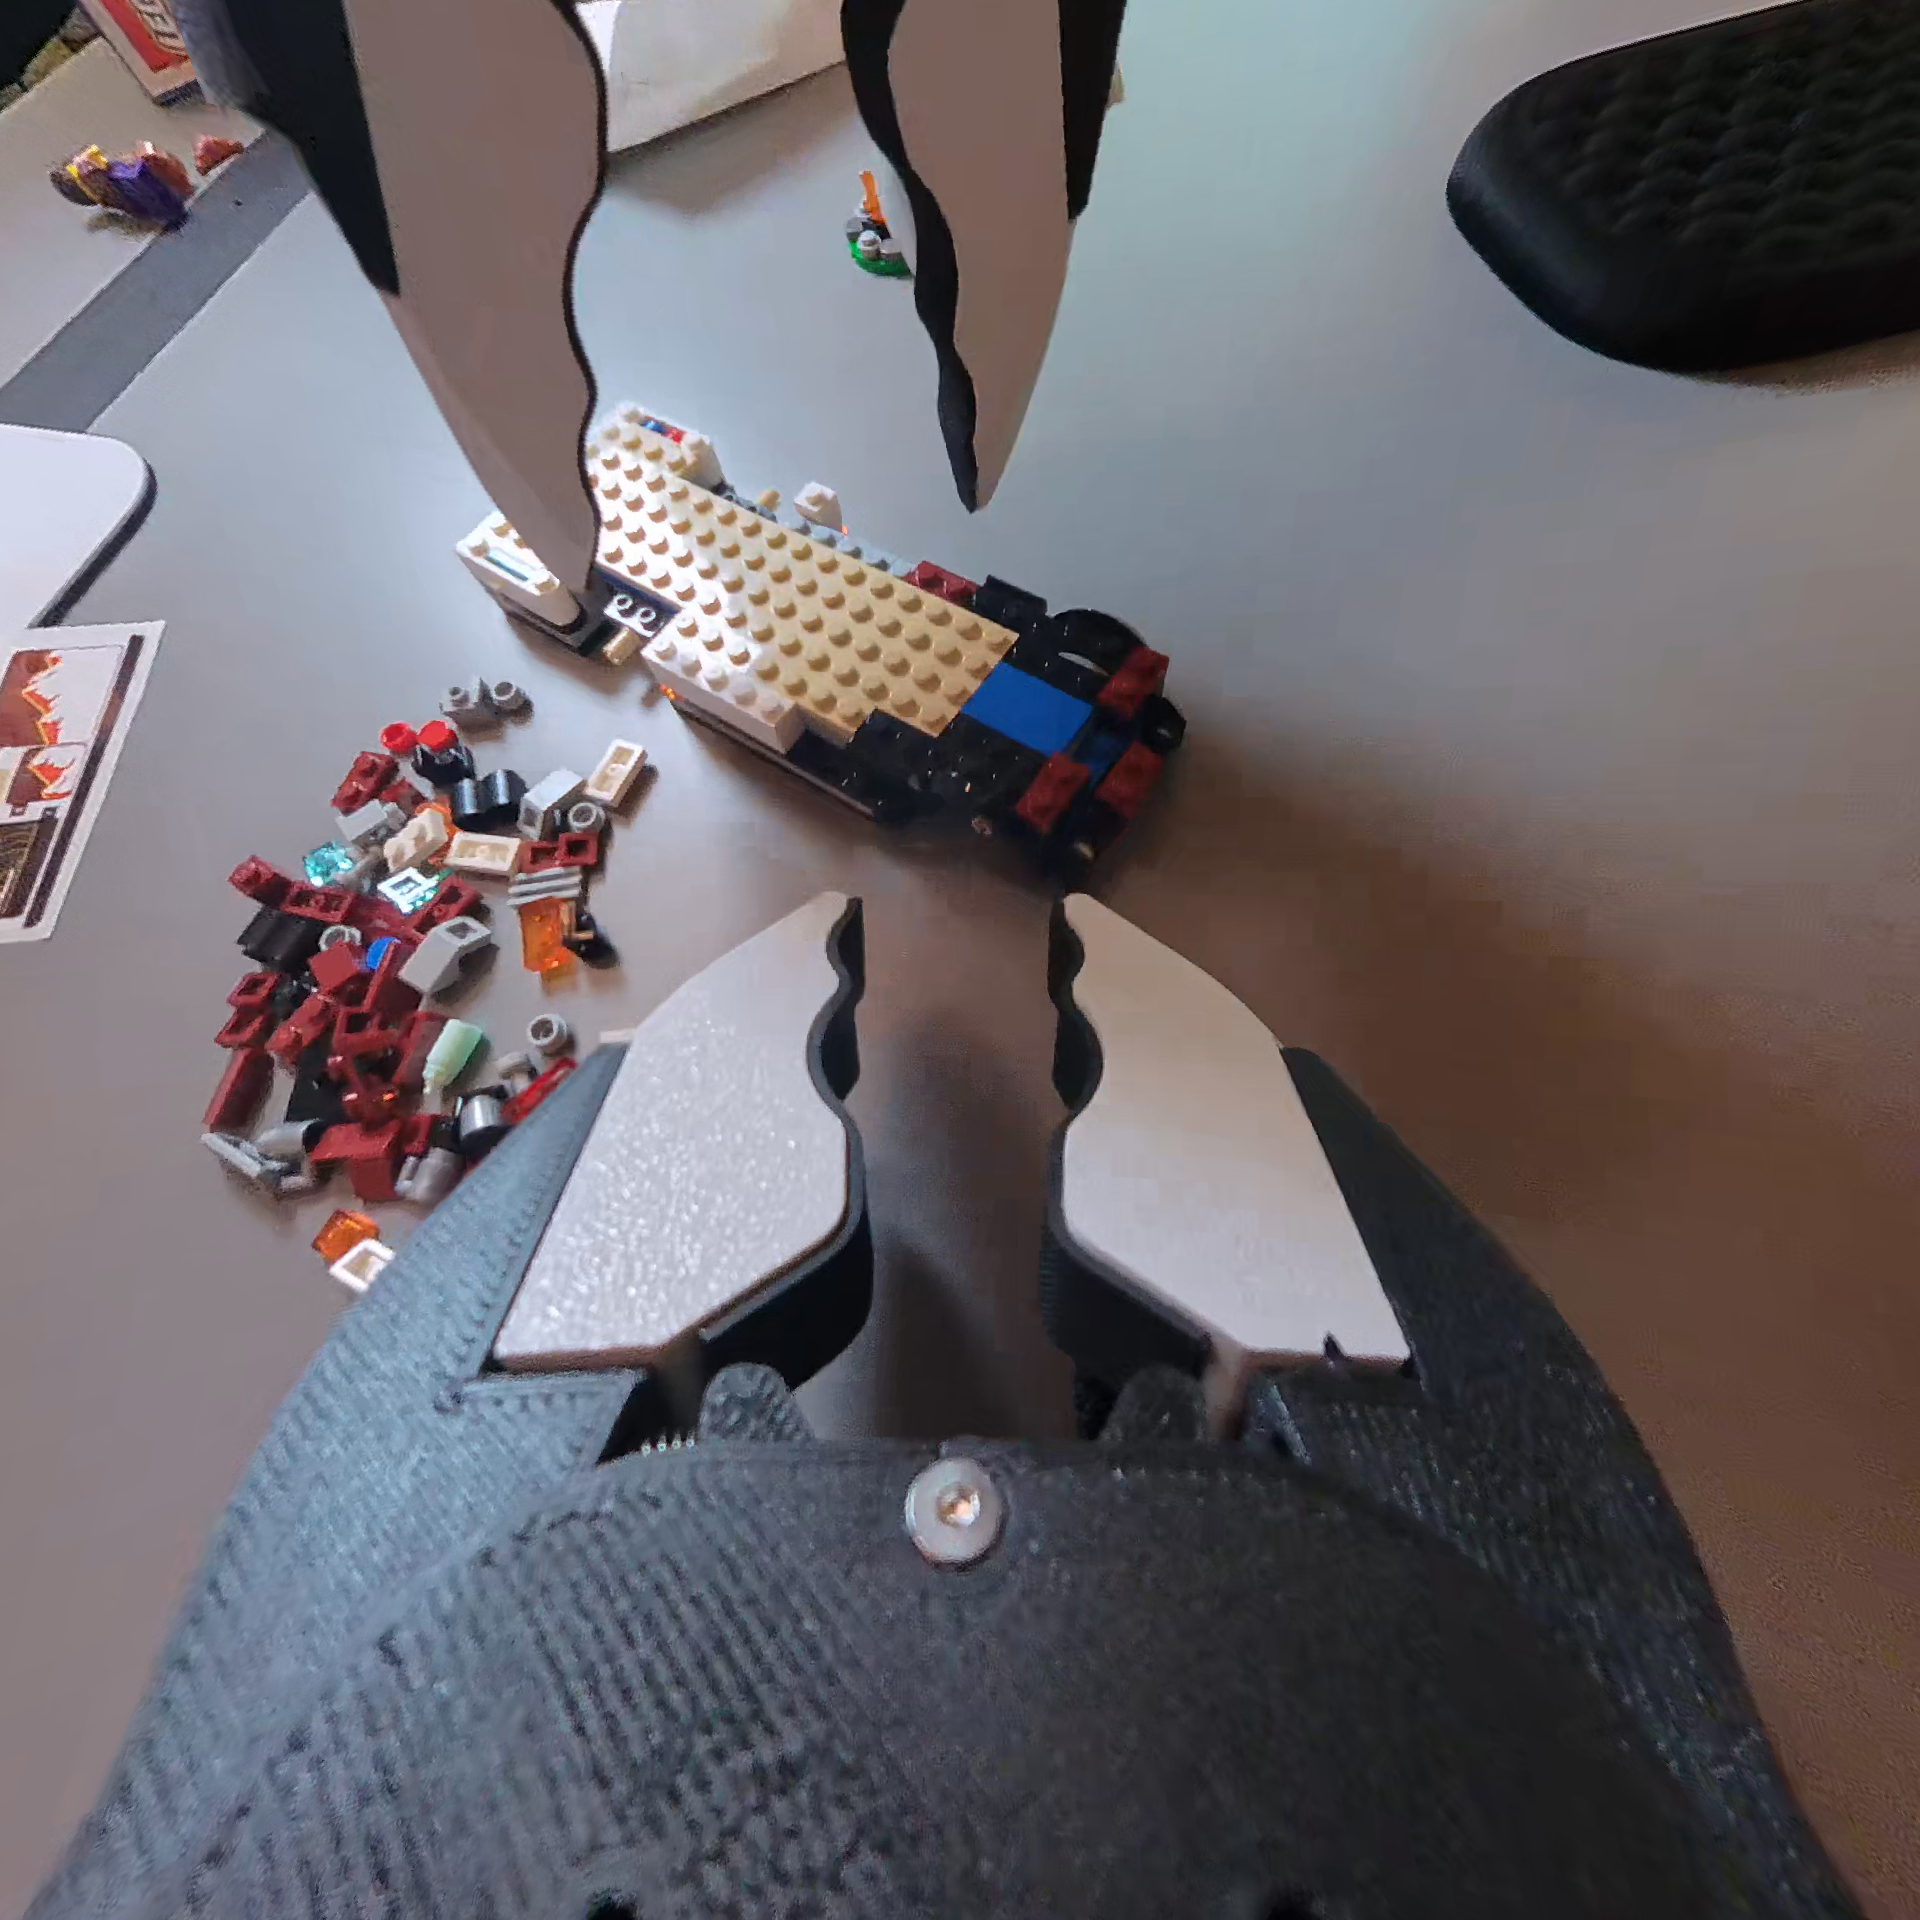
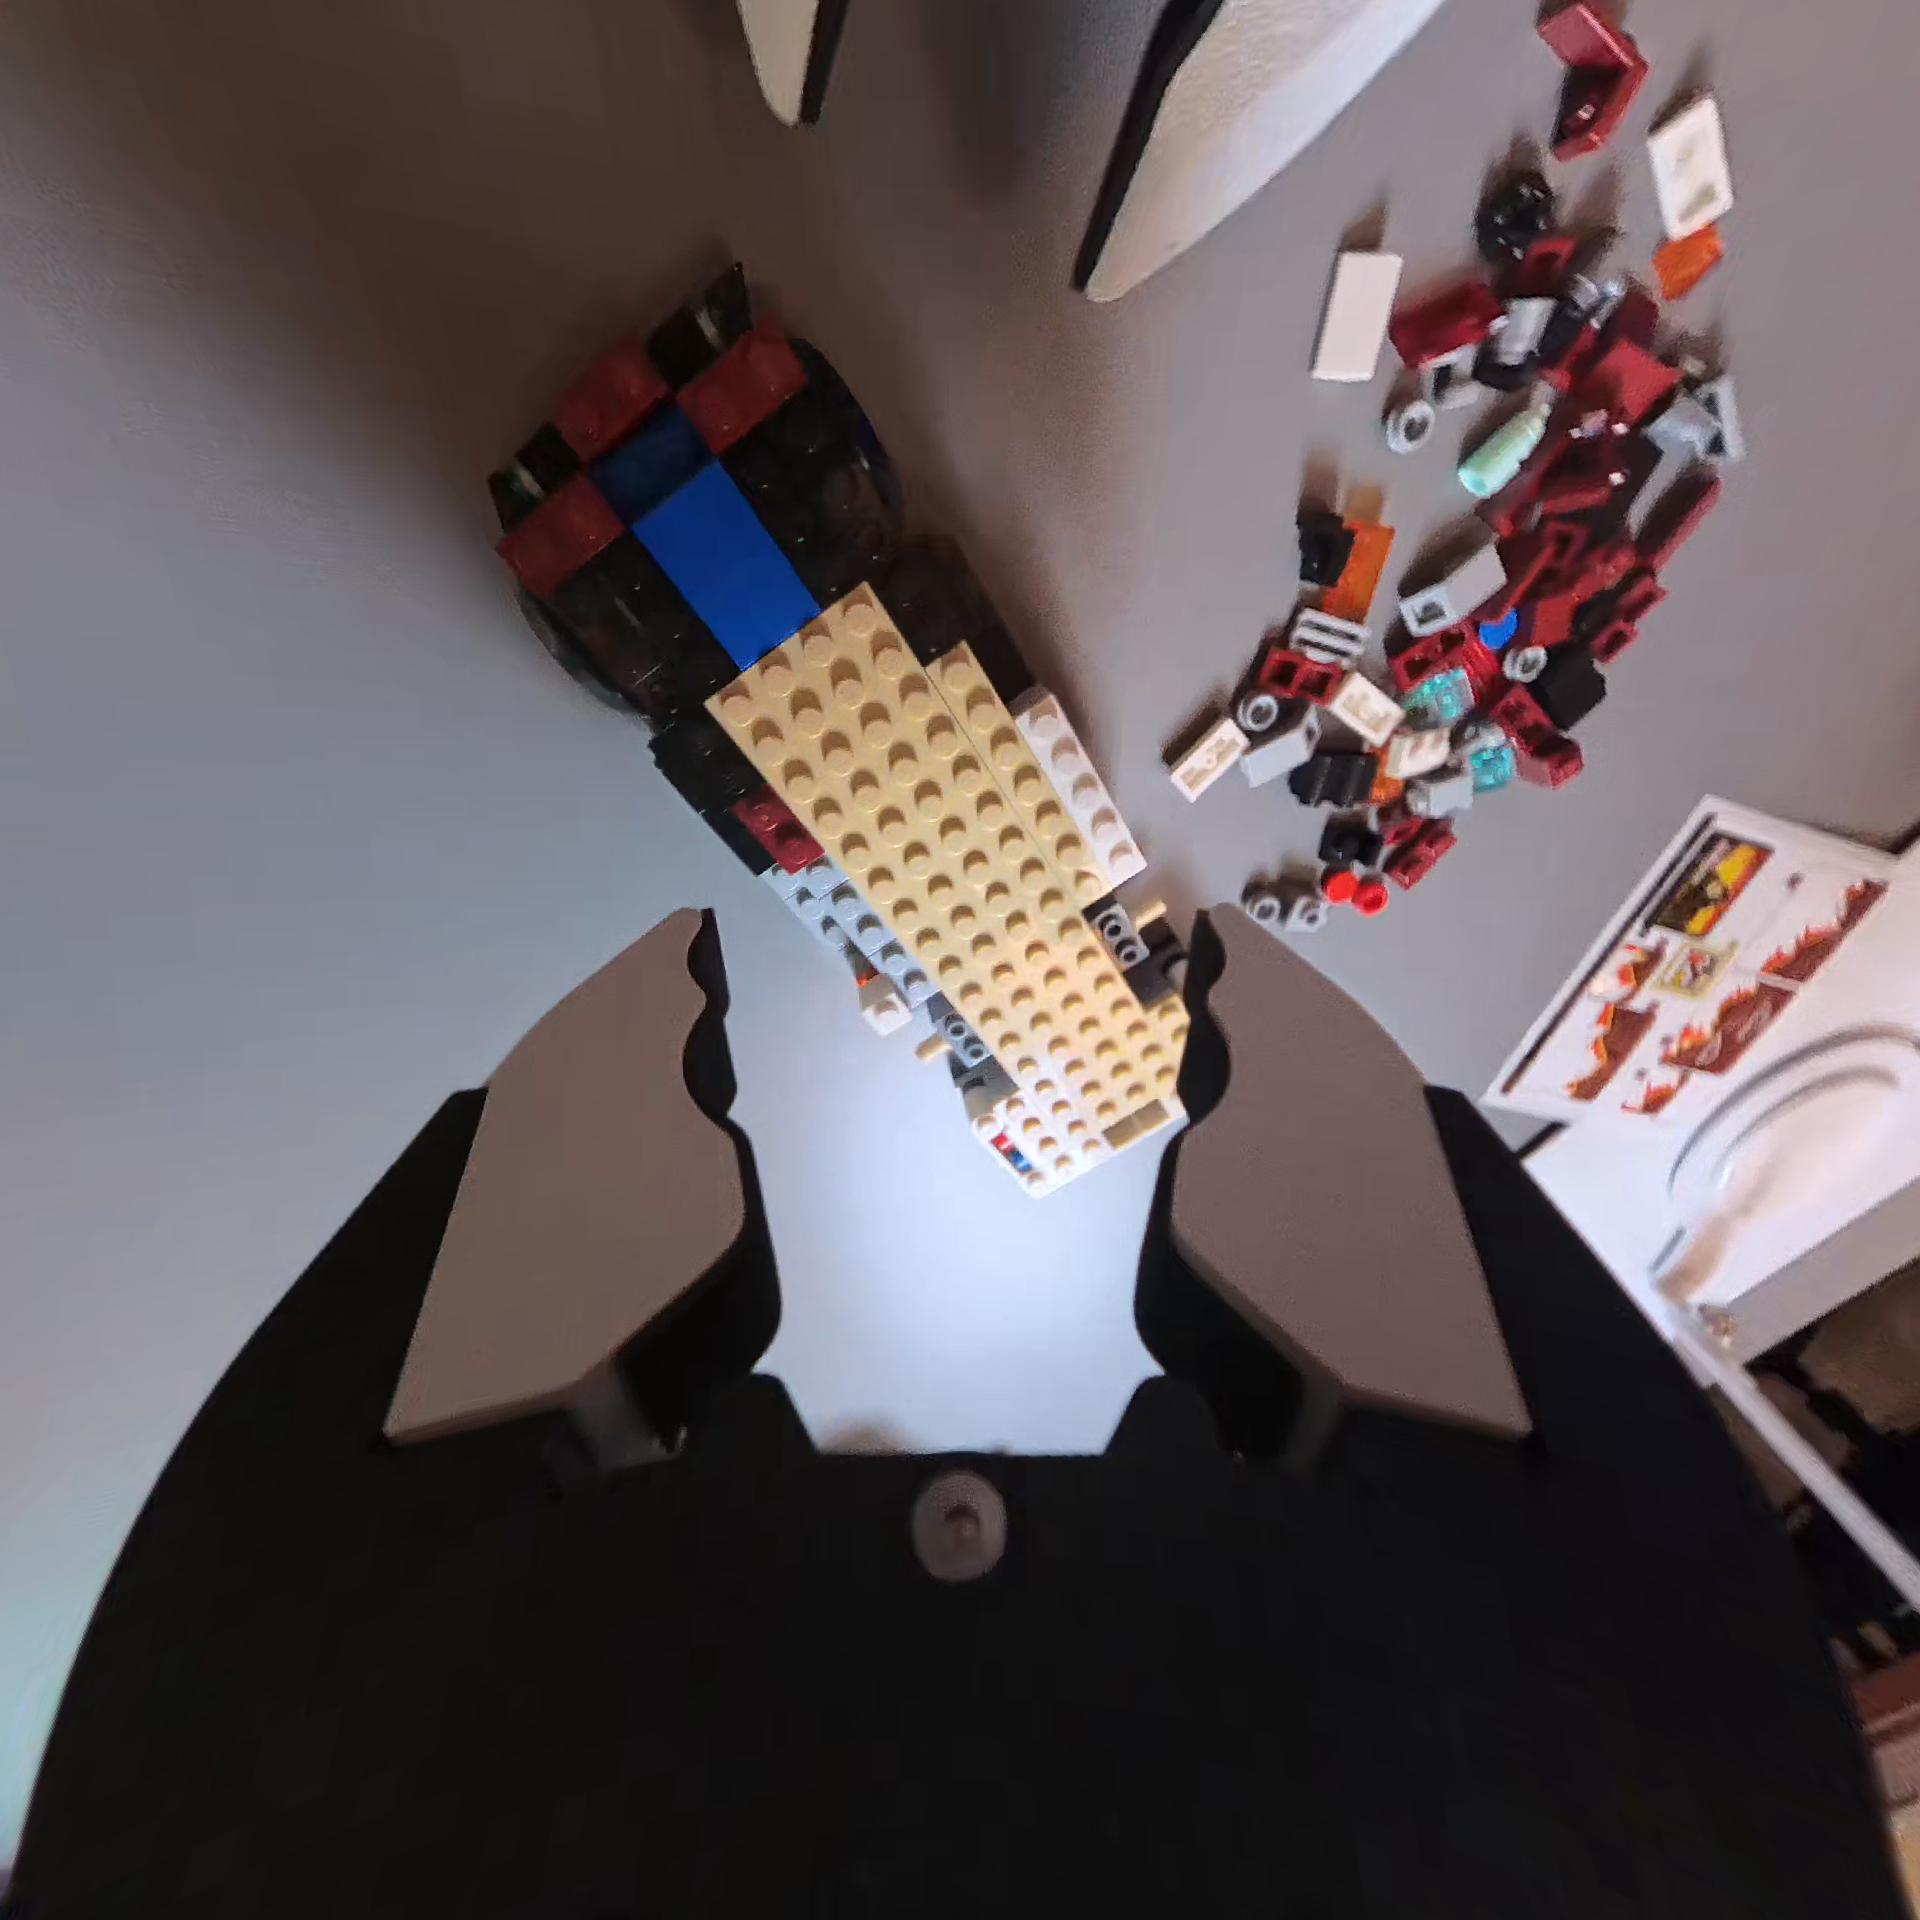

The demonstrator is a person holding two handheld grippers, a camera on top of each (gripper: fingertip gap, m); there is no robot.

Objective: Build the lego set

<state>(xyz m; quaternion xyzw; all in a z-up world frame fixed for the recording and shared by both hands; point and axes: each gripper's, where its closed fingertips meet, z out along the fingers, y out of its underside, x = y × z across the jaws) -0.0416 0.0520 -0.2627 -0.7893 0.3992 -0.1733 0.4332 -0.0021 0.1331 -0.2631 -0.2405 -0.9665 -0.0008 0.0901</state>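
Brick model point(image 2: 914, 831) lies lengthwise on tabletop point(image 2: 260, 727) from mid-frame toward upper left, white end between right tool point(image 2: 956, 914)'s spread, unpressing fingers; left tool point(image 1: 956, 904), empty, parted, hovers off the dark end.

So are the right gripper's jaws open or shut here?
Open. The right gripper straddles the brick model's tan end, with a clear gap beside its left finger; nothing is clamped.
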